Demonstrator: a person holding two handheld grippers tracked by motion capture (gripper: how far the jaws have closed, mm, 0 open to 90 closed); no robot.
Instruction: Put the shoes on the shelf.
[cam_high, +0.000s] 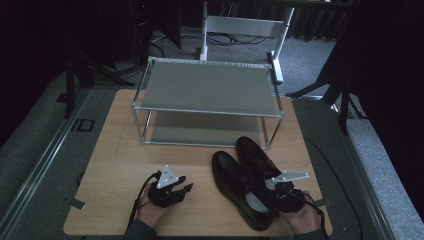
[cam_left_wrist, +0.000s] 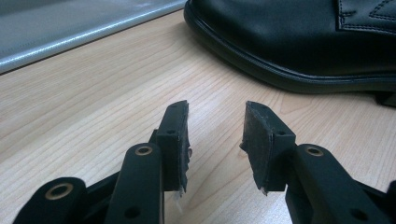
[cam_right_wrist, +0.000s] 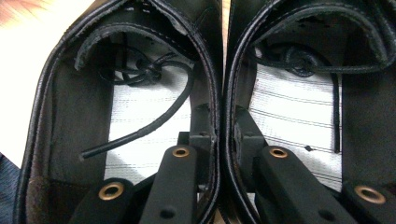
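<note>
Pinching shoes' (cam_right_wrist: 219, 93) inner walls, right gripper (cam_right_wrist: 219, 140)

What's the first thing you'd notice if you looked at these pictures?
The pair of shiny black leather lace-up shoes, side by side at the near right of the light wooden table. The right gripper pinches their two inner walls together, one finger inside each shoe. Behind stands a grey metal two-level shelf rack.

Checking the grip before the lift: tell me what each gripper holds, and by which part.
The right gripper pinches the pair of black shoes together by their adjoining inner collar walls, one of its fingers inside each shoe. The left gripper holds nothing.
</note>
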